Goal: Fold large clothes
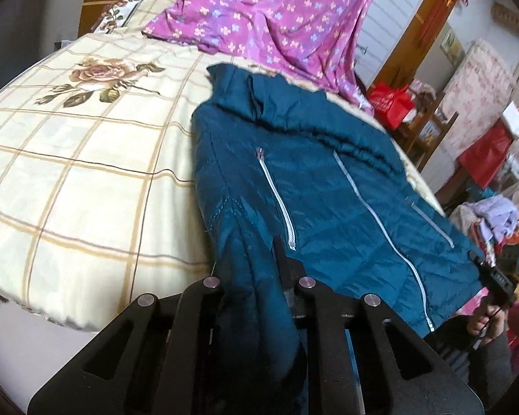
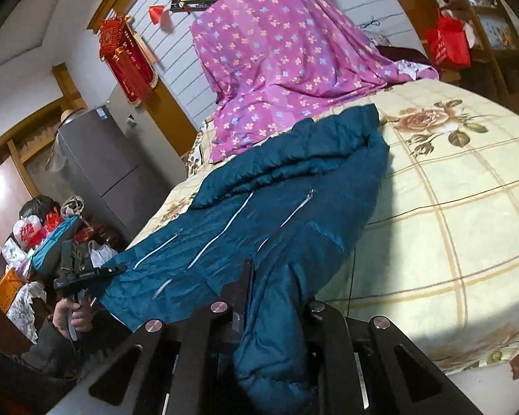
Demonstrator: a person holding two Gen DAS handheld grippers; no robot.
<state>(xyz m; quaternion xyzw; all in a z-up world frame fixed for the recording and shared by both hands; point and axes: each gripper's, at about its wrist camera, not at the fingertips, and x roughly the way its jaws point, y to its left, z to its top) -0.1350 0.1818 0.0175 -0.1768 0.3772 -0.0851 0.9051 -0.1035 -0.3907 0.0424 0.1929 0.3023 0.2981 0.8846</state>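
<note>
While a teal jacket [image 1: 328, 186] lies across a checked bedspread [image 1: 86, 173], left gripper [image 1: 256, 276] and right gripper [image 2: 276, 297], bottom centre, each clamp a sleeve.

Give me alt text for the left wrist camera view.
The left gripper is shut on the hem of a teal zip-up jacket spread on a checked floral bedspread. A purple flowered cloth drapes behind.
</note>
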